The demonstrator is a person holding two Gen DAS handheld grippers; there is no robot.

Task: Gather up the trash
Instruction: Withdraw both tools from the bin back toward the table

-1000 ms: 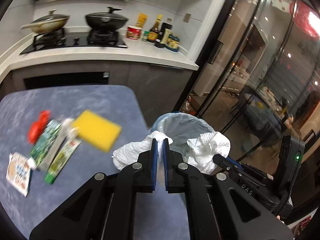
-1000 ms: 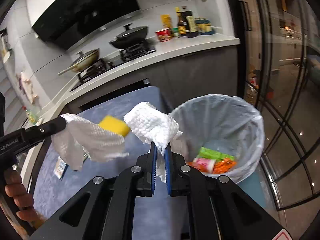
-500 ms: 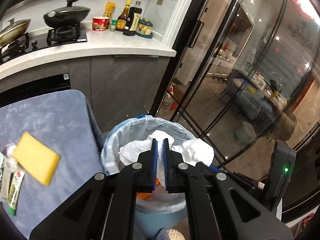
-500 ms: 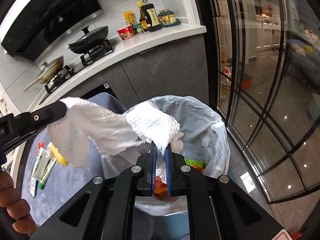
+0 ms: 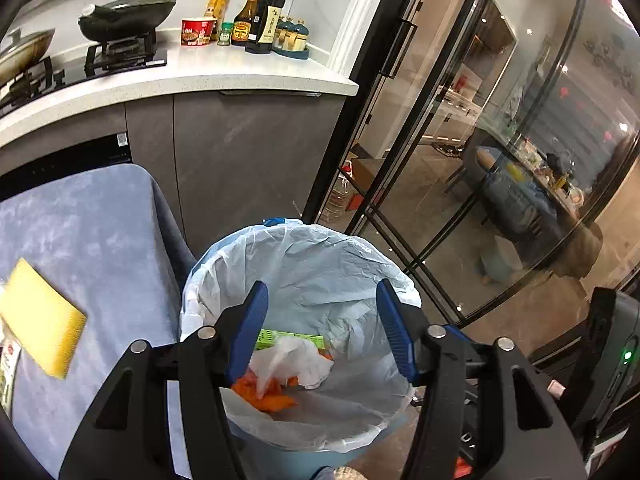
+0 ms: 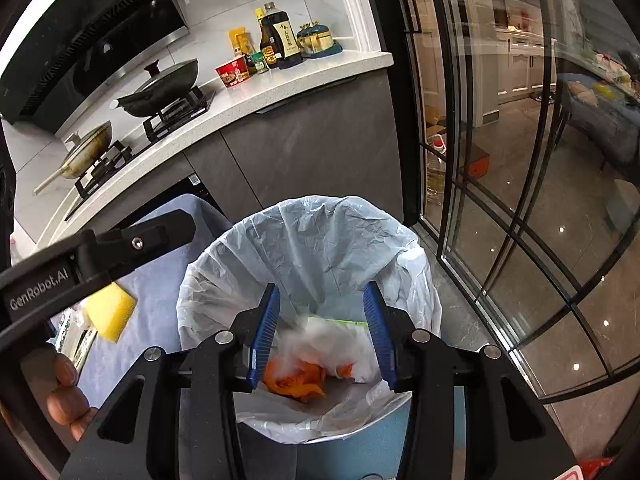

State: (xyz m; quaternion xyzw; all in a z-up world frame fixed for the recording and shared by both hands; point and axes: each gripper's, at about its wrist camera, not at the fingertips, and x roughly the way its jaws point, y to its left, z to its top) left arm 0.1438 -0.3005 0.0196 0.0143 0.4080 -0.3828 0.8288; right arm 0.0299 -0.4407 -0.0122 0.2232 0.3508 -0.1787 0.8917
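Note:
A blue trash bin with a white plastic liner stands beside the blue-clothed table. White paper towels lie in it on orange scraps and a green packet. My left gripper is open and empty above the bin. My right gripper is open and empty above the bin too. The left gripper's body shows in the right wrist view.
A yellow sponge and packets lie on the blue table. Behind are a counter with pans and bottles. Glass doors stand to the right.
Both grippers have opened over the bin and let go of the white paper towels, which have dropped into the liner.

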